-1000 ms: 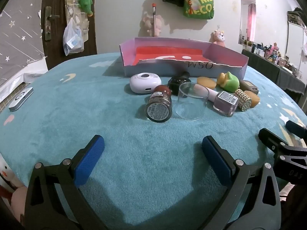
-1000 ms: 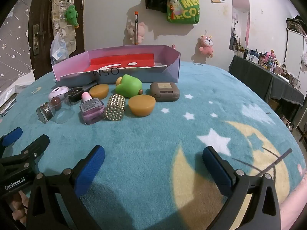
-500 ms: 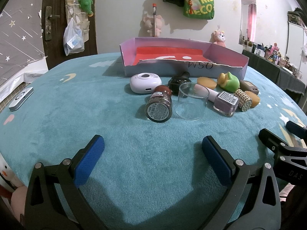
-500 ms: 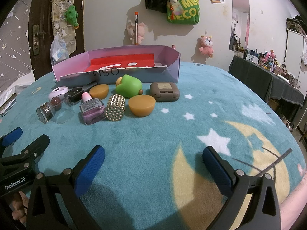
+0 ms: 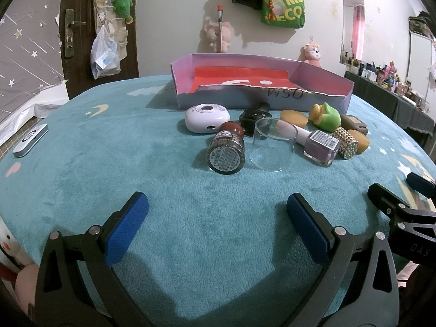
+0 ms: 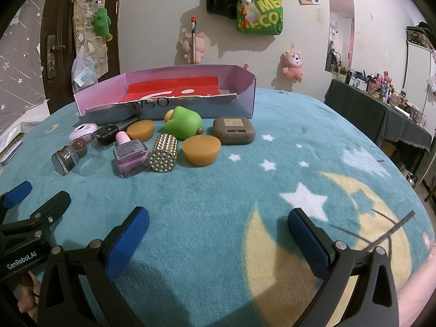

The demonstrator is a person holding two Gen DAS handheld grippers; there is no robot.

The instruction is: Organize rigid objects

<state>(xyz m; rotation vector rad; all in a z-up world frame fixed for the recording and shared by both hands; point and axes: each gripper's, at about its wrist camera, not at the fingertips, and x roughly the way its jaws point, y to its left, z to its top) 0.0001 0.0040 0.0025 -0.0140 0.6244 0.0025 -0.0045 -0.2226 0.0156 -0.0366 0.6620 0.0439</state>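
The left gripper [image 5: 216, 212] and right gripper [image 6: 218, 226] both hover with jaws wide, gripping nothing, over bare teal blanket [image 5: 136, 163] near its front edge. Beyond that open stretch, the small objects cluster just before the purple box [image 5: 261, 96]: glitter jar [image 5: 226, 151] on its side, clear cup [image 5: 273, 147] upright, nail polish bottle [image 6: 130, 156], studded cylinder [image 6: 164, 153], green toy [image 6: 183, 122], brown case [image 6: 234, 130]. The box holds only a red sheet [image 6: 174, 88].
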